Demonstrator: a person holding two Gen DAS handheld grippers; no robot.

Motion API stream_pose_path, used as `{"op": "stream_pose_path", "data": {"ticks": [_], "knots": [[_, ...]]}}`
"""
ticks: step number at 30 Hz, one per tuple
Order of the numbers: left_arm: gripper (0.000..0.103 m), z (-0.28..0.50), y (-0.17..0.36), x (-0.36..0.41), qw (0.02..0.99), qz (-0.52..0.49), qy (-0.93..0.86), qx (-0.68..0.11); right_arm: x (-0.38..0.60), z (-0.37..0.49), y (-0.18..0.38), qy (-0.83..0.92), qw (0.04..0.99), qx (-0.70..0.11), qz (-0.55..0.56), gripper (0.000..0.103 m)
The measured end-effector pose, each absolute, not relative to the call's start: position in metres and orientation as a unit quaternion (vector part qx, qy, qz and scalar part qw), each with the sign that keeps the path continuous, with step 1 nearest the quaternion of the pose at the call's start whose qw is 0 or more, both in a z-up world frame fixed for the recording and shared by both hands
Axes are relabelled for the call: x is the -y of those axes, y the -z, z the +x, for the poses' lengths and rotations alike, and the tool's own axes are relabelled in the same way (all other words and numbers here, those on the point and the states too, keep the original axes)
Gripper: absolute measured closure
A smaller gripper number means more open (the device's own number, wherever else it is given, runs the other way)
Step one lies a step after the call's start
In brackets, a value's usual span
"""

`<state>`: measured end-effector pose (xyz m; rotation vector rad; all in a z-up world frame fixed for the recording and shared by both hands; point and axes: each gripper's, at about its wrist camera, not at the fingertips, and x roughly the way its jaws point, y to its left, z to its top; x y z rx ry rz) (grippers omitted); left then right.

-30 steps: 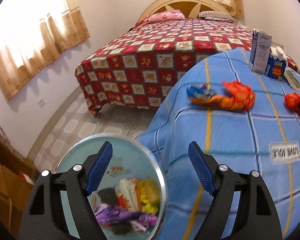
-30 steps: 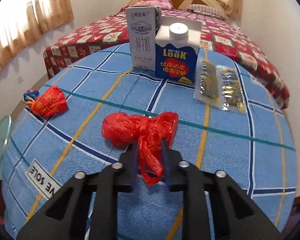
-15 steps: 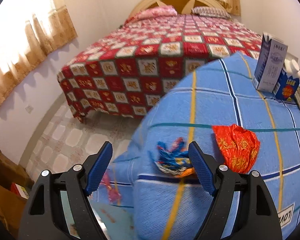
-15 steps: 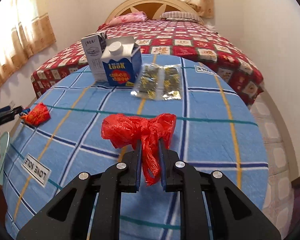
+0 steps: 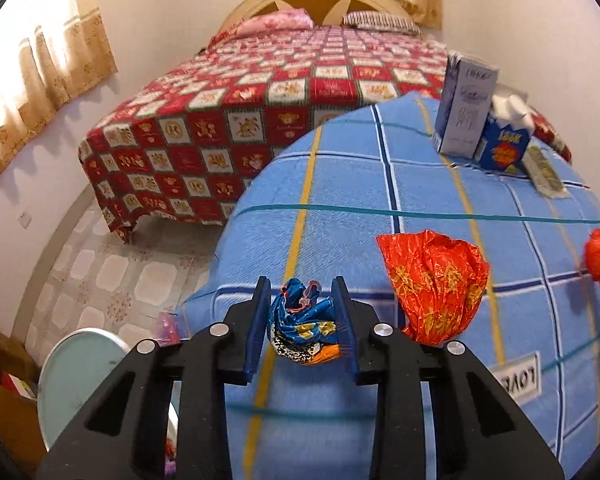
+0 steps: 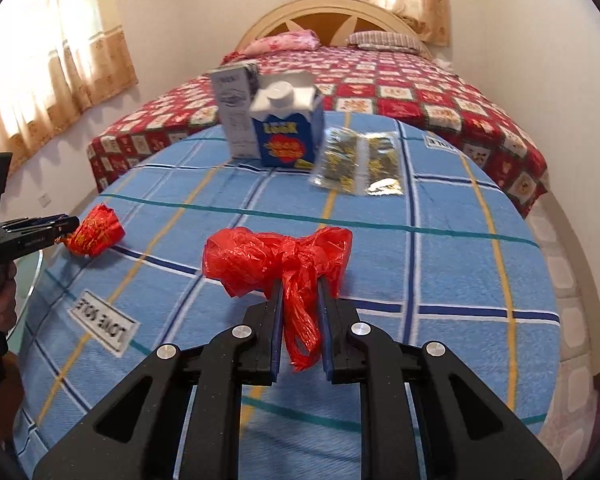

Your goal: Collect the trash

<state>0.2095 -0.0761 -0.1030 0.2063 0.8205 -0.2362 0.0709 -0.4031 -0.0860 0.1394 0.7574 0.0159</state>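
My left gripper (image 5: 302, 330) is shut on a crumpled blue wrapper (image 5: 304, 330) at the near left edge of the round table with the blue checked cloth (image 5: 420, 208). A crumpled red-and-gold wrapper (image 5: 432, 284) lies just to its right; it also shows in the right wrist view (image 6: 94, 234). My right gripper (image 6: 300, 320) is shut on a knotted red plastic bag (image 6: 276, 258) and holds it over the table's middle. The left gripper shows at the left edge of that view (image 6: 36, 230).
A pale round trash bin (image 5: 76, 376) stands on the floor below the table's left edge. A grey milk carton (image 6: 236, 112), a blue LOOK carton (image 6: 288, 132) and clear snack packets (image 6: 360, 164) stand at the table's far side. A bed with a red quilt (image 6: 420, 92) lies behind.
My left gripper moved from over the bin to the table edge and closed on the blue wrapper. My right gripper lifted and drew back with the red bag still in it.
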Motion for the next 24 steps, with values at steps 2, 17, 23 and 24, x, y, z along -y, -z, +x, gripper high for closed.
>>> {"op": "stream_pose_path", "data": {"ticks": [2,17,23,24], "knots": [[0.072,0.194,0.096,0.070,0.913,0.106,0.107,-0.379,0.391,0.073,0.085,-0.019,0.928,-0.367,0.064,0.087],[0.071,0.141,0.095,0.012,0.921,0.085,0.073,-0.373,0.303,0.085,0.078,-0.089,0.927,-0.362,0.036,0.086],[0.071,0.133,0.093,-0.008,0.925,0.084,0.053,-0.368,0.273,0.090,0.078,-0.111,0.925,-0.362,0.022,0.086],[0.071,0.132,0.092,-0.013,0.926,0.083,0.047,-0.366,0.267,0.091,0.077,-0.115,0.925,-0.361,0.021,0.086]]}}
